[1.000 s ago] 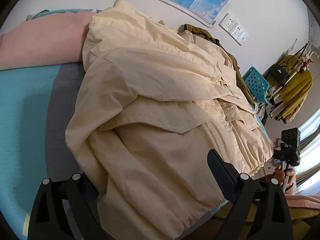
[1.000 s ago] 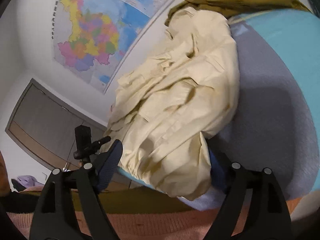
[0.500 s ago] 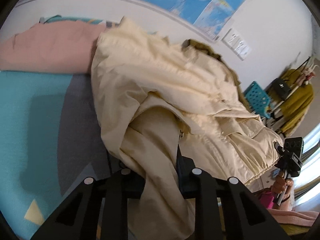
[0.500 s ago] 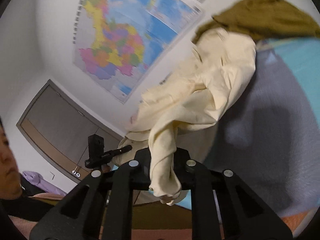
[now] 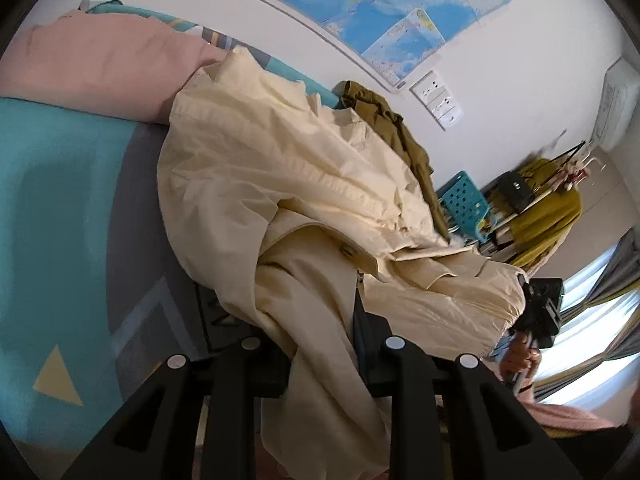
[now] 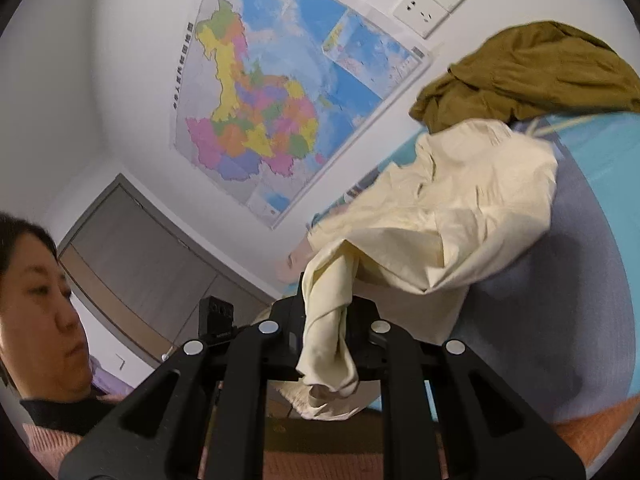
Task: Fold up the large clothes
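Note:
A cream jacket (image 5: pixel 288 184) lies crumpled across the teal and grey bed (image 5: pixel 60 200). My left gripper (image 5: pixel 320 344) is shut on a bunch of its hem, which hangs down between the black fingers. In the right wrist view the same cream jacket (image 6: pixel 448 216) stretches from the bed toward me, and my right gripper (image 6: pixel 324 328) is shut on another bunched part of its edge. Both pinched ends are lifted off the bed. The other gripper (image 5: pixel 540 312) shows at the jacket's far corner in the left wrist view.
An olive garment (image 6: pixel 528 68) lies at the bed's far side by the wall. A pink pillow (image 5: pixel 92 68) sits at the head. A teal crate (image 5: pixel 464 204) and a rack with yellow clothes (image 5: pixel 548 208) stand beyond the bed. A person's head (image 6: pixel 36 304) is close at left.
Both grippers went from open around the jacket's hem to shut on it. They then rose, pulling the cloth up into bunches off the bed.

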Demonstrator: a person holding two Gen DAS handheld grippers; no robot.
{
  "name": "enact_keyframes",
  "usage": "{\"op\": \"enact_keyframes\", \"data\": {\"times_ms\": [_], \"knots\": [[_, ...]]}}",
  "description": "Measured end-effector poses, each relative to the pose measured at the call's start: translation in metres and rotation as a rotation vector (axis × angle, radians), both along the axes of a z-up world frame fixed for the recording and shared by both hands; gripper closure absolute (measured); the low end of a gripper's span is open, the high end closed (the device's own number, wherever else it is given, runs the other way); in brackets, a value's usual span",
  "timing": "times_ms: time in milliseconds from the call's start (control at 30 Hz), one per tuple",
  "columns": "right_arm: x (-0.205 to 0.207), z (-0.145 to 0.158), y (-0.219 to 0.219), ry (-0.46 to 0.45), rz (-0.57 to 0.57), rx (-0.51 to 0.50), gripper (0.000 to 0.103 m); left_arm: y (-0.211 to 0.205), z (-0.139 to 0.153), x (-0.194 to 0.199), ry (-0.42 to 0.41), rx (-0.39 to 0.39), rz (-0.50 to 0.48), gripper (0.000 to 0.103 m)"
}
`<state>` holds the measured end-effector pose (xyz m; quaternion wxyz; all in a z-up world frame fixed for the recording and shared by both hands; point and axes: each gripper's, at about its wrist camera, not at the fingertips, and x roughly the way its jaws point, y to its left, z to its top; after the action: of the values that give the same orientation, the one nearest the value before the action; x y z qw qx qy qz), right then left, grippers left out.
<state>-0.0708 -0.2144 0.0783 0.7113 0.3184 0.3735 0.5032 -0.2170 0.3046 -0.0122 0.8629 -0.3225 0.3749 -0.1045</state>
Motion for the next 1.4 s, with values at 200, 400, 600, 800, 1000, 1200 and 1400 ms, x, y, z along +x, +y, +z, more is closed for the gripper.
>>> {"op": "enact_keyframes", "data": {"times_ms": [200, 400, 600, 800, 1000, 1200, 1400], "knots": [[0.038, 0.023, 0.019, -0.034, -0.016, 0.024, 0.09, 0.001, 0.032, 0.025, -0.003, 0.053, -0.019, 0.08], [0.086, 0.035, 0.033, -0.019, -0.032, 0.032, 0.089, 0.017, 0.058, 0.056, 0.014, 0.071, -0.032, 0.078], [0.134, 0.039, 0.052, 0.01, -0.046, 0.014, 0.089, 0.031, 0.073, 0.097, 0.051, 0.106, -0.029, 0.077], [0.189, 0.028, 0.073, 0.08, -0.076, -0.018, 0.088, 0.05, 0.074, 0.149, 0.115, 0.13, -0.008, 0.077], [0.236, 0.008, 0.089, 0.141, -0.121, -0.08, 0.087, 0.07, 0.067, 0.2, 0.183, 0.131, 0.02, 0.076], [0.27, -0.018, 0.106, 0.201, -0.138, -0.135, 0.085, 0.087, 0.049, 0.237, 0.248, 0.119, 0.05, 0.076], [0.289, -0.034, 0.118, 0.229, -0.15, -0.175, 0.077, 0.103, 0.034, 0.261, 0.3, 0.08, 0.071, 0.076]]}}
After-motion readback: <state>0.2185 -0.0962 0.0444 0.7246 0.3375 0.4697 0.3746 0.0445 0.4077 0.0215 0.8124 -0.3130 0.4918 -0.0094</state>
